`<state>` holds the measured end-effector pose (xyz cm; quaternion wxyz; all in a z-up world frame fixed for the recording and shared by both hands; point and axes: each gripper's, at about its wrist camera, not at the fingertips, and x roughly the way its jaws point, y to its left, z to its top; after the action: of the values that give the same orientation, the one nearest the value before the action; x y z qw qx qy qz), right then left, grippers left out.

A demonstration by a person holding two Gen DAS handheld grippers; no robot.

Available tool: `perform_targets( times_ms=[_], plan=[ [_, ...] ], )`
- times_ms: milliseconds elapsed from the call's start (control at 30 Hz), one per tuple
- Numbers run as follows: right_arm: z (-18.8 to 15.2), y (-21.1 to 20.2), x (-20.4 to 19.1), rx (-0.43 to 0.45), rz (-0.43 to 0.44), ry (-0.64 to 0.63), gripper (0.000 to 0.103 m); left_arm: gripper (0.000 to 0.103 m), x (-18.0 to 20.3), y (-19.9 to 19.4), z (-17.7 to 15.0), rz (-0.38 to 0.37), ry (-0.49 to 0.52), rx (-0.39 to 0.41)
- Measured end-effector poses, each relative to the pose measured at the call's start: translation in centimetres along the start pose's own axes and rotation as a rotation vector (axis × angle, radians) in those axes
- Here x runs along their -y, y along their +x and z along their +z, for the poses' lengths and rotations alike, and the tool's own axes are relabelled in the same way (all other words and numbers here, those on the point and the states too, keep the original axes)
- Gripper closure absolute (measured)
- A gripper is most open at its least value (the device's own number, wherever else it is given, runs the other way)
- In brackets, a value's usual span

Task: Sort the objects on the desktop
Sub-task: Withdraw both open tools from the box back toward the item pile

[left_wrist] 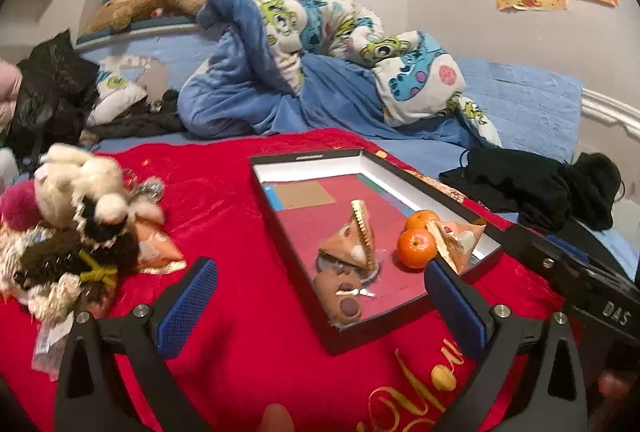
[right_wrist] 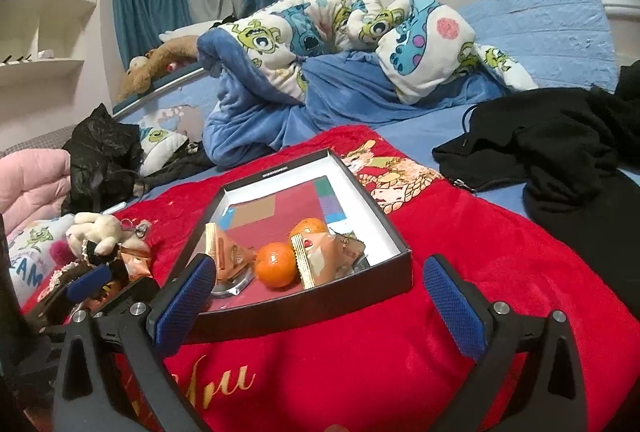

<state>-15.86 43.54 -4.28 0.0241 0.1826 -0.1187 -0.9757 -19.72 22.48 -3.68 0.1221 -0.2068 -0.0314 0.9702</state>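
A shallow black box (left_wrist: 308,156) (right_wrist: 376,216) with white inner walls lies on the red cloth (left_wrist: 240,360). Inside are two mandarins (left_wrist: 416,248) (right_wrist: 276,268), two orange triangular packets (left_wrist: 352,240) (right_wrist: 316,260) and a brown plush piece (left_wrist: 340,298). Left of the box sits a pile of plush keychains (left_wrist: 80,232) (right_wrist: 96,236) with another orange packet (left_wrist: 158,248) against it. My left gripper (left_wrist: 320,304) is open over the box's near corner, holding nothing. My right gripper (right_wrist: 320,306) is open just before the box's near wall, also holding nothing.
Behind the red cloth lie a rumpled blue blanket and cartoon quilt (left_wrist: 320,44). Black clothes (left_wrist: 532,188) (right_wrist: 560,152) lie to the right, a black plastic bag (left_wrist: 48,80) to the left. The right gripper's body (left_wrist: 580,272) shows at the left view's right edge.
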Motion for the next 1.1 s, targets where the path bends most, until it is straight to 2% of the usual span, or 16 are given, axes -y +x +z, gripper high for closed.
perform_targets(
  times_ms=[200,433,667,767,900,1100],
  plan=[
    [-0.6,-2.1,-1.2,0.012,0.038,0.019,0.000,0.000,-2.5,-2.2,-0.1,-0.012,-0.084,0.024],
    [-0.8,-2.6,-3.1,0.000,0.049,-0.028,0.000,0.000,-3.7,-4.1,-0.4,-0.035,-0.101,0.046],
    [-1.1,-3.1,-5.0,-0.005,0.074,-0.066,0.000,0.000,-5.1,-5.7,-0.1,-0.024,-0.144,0.079],
    [-1.2,-3.2,-5.9,-0.007,0.073,-0.101,0.000,0.000,-6.2,-6.8,0.7,0.009,-0.179,0.094],
    [-1.1,-3.4,-6.6,-0.009,0.095,-0.089,0.000,0.000,-7.4,-8.6,2.0,0.109,-0.109,0.126],
    [-1.1,-3.5,-9.1,0.001,0.130,-0.091,0.000,0.000,-11.9,-10.9,1.8,0.165,-0.130,0.125]
  ],
)
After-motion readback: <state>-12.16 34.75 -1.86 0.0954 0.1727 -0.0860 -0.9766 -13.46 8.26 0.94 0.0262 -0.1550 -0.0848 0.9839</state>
